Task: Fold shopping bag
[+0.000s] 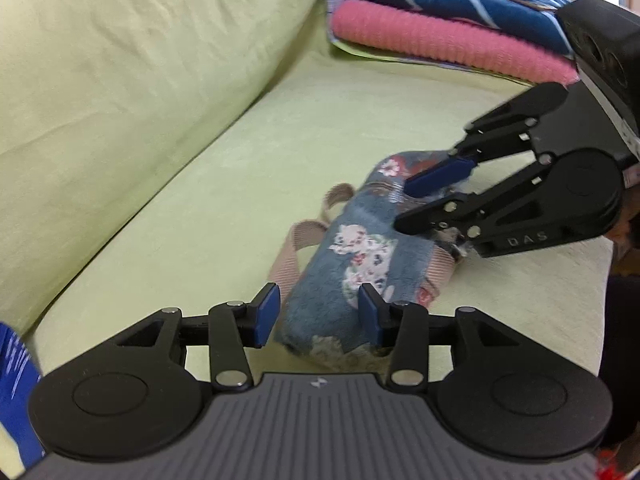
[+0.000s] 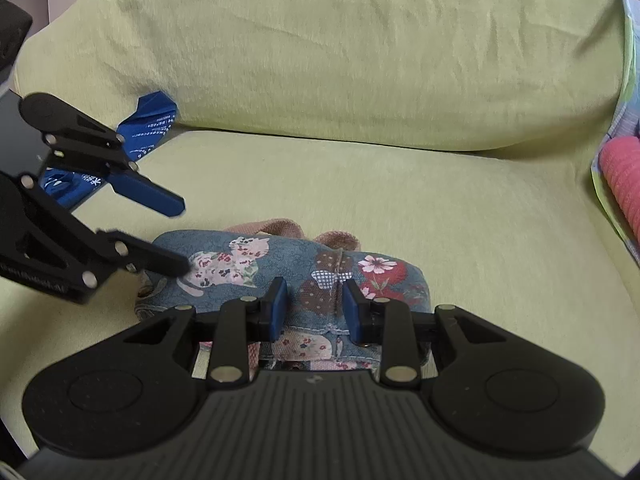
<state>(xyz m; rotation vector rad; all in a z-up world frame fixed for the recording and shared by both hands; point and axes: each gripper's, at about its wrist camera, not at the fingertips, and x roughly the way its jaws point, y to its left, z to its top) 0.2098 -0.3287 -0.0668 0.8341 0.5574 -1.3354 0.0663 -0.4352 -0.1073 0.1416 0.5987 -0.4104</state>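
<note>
- The folded blue denim shopping bag with flower patches (image 1: 356, 264) lies in the frame centre on the light green sofa seat (image 1: 248, 184).
- The left gripper (image 1: 318, 314) has wide jaws around the bag's near end.
- The right gripper (image 2: 316, 306) is also open, over the bag (image 2: 280, 268).

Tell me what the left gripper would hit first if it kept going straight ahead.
Most likely the folded floral shopping bag: the left gripper is open with the bag's near end between its fingers.
</note>
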